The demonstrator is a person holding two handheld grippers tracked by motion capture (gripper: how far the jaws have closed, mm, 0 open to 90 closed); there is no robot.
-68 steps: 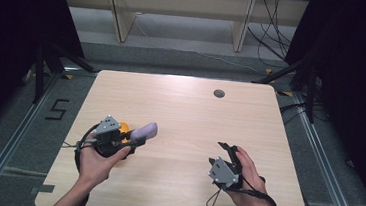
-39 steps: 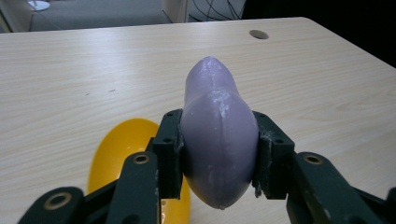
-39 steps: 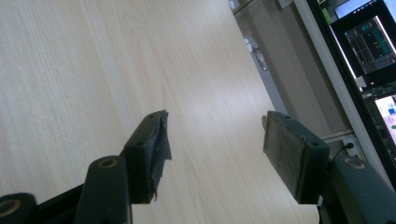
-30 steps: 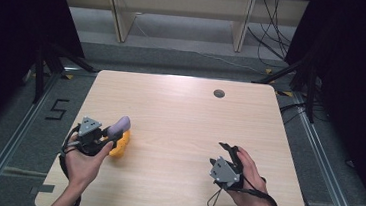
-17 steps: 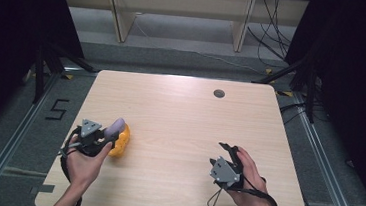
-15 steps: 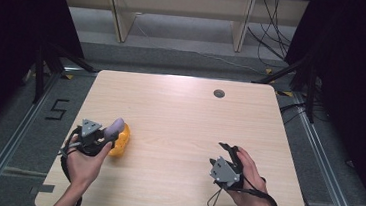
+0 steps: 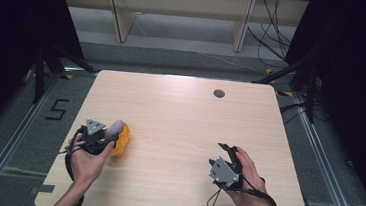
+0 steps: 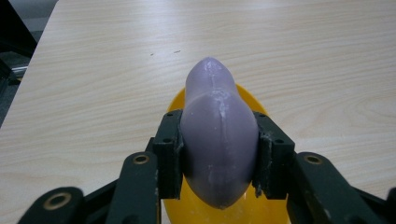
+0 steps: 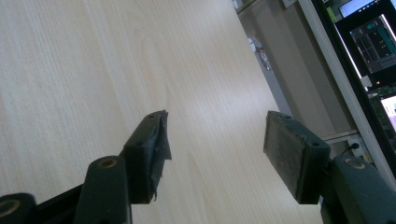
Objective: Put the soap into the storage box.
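Far left, on the dark floor beside the counter (image 7: pixel 180 113), a taped "5" (image 7: pixel 56 109) reads clearly, the one bit of writing in sight.

Onto the counter's pale wood-grain top, near its left edge toward the near corner: the left gripper (image 7: pixel 110 136) is pinching a smooth, matte purple eggplant (image 7: pixel 114 128), a rounded toy-like shape with a faint moulding seam down its back. In the left gripper view the black pads press on both flanks of the eggplant (image 8: pixel 215 135), its tapered tip pointing away across the counter. Right beneath it sits a glossy yellow bowl (image 8: pixel 243 100); the eggplant and gripper cover most of it, so only a curved rim shows, and whether the eggplant touches the bowl is hard to tell. From the high view the bowl (image 7: pixel 121 140) is an orange-yellow crescent, the rest hidden under the hand.

Across the middle, bare wood. Near the far edge, a small round dark grommet (image 7: pixel 219 93).

Right side, toward the near right corner: the right gripper (image 7: pixel 224 149) lies low over the counter, spread apart with nothing between. In the right gripper view (image 9: pixel 215 140) the left pad's facing is frayed and peeling at the edge, the right pad rough and grey. Monitors at the far right are cut off, their text too small to read.
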